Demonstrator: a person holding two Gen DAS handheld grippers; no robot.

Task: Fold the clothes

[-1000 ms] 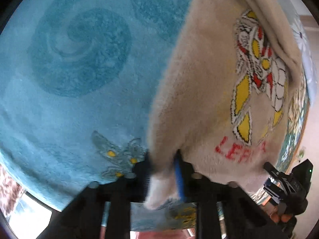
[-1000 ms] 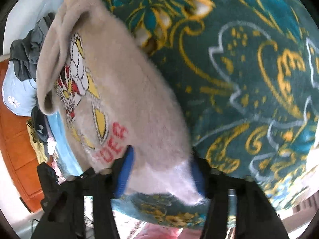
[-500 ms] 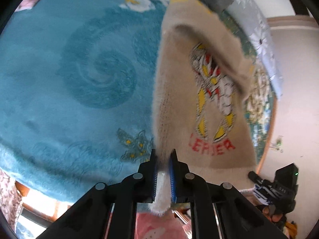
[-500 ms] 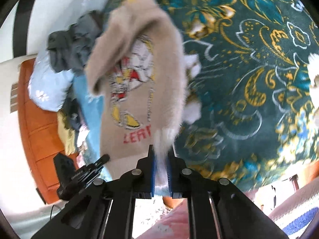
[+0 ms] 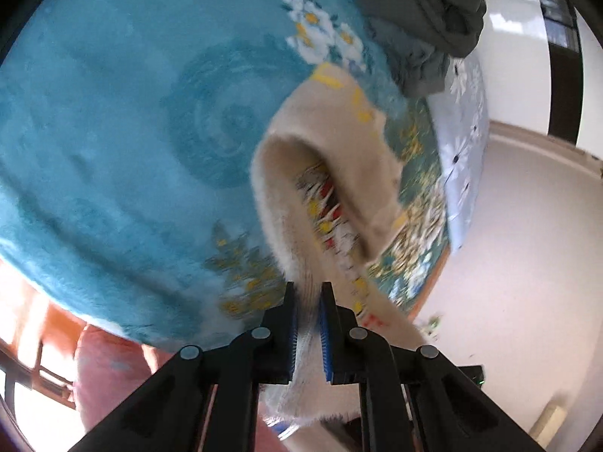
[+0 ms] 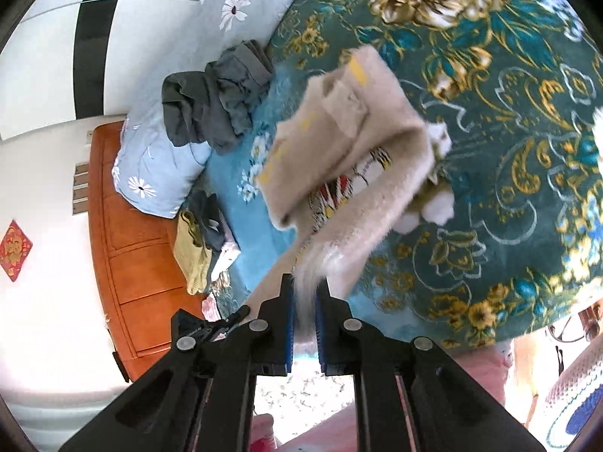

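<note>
A fuzzy beige sweater (image 5: 339, 158) with a red, yellow and white print hangs lifted over the bed, its far half curled over toward me. My left gripper (image 5: 307, 293) is shut on one near edge of it. My right gripper (image 6: 303, 282) is shut on the other near edge of the sweater (image 6: 346, 132). The print shows inside the curl in both views. The left gripper's tip (image 6: 211, 326) shows at the lower left of the right wrist view.
A blue swirl blanket (image 5: 132, 132) and a green floral blanket (image 6: 490, 113) cover the bed. A dark grey clothes heap (image 6: 215, 105) lies by a daisy pillow (image 6: 150, 173). More clothes (image 6: 199, 241) sit near the orange wooden headboard (image 6: 132, 263).
Both grippers closed on the sweater's near edge and pulled back and up. The sweater lifted off the bed and its far half folded over toward me.
</note>
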